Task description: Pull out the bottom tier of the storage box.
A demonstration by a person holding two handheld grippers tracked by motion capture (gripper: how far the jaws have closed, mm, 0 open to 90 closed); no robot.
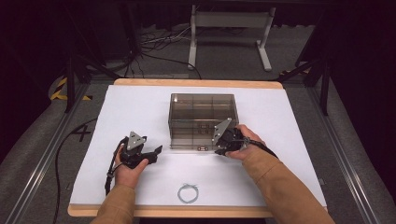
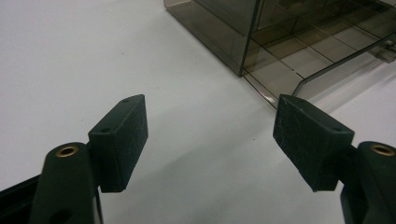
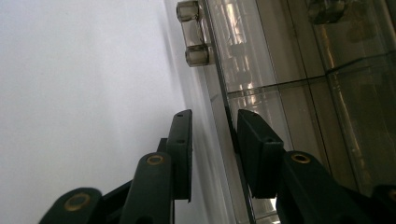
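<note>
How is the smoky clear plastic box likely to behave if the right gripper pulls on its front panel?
The box looks thin-walled and empty, so it is probably light and may slide on the smooth white table rather than stay put. The right gripper straddles the thin front panel, which looks glossy, so the hold may slip. The panel might flex or swing.

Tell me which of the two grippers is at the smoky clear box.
The right gripper: its jaws straddle the box's front panel. The left gripper is wide open over bare table, apart from it.

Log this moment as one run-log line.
left gripper: open, empty, over table | right gripper: jaws astride front panel of smoked box, gap remaining | wire coil: untouched
</note>
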